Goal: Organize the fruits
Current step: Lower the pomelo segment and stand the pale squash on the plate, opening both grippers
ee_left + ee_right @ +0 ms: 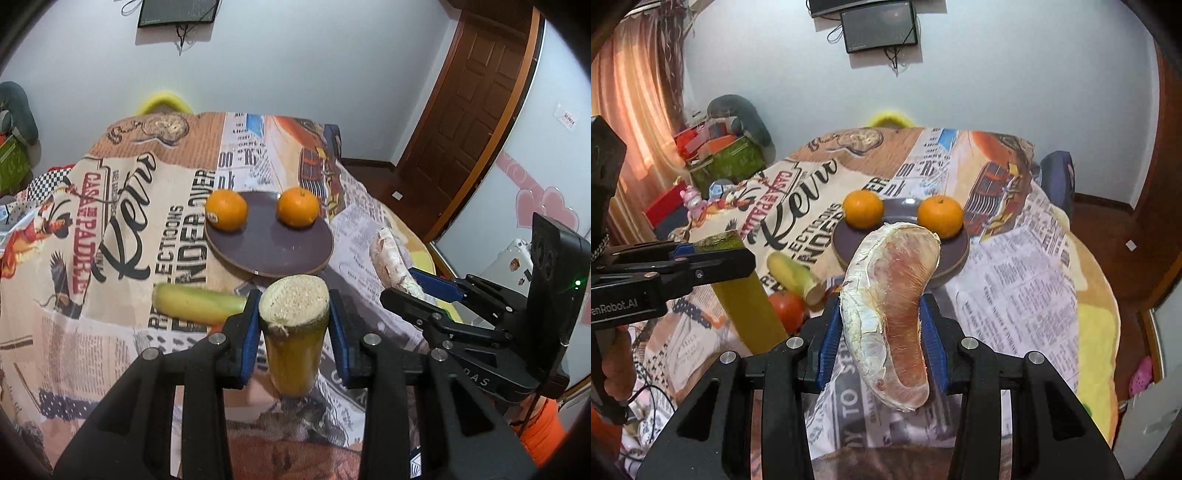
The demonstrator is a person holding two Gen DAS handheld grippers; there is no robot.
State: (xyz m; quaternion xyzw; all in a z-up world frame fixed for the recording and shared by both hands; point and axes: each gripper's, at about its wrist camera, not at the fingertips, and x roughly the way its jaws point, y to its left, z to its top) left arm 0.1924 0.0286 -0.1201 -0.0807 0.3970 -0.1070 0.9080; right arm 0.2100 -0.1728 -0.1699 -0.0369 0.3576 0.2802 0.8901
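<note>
Gripping a yellow-green sugarcane piece (293,332) by its sides, cut end up, the left hand-held gripper (293,317) hangs over the near part of the cloth-covered surface (110,258); the right hand-held gripper (884,332) beside it is clamped on a peeled pomelo segment (890,314), tilted toward the plate. Beyond the fingers lie a second yellow-green piece (195,304) and a tomato (786,310), then the dark plate (269,245) with two oranges (226,209) (297,206) at its far rim, middle bare, near the surface's right edge.
</note>
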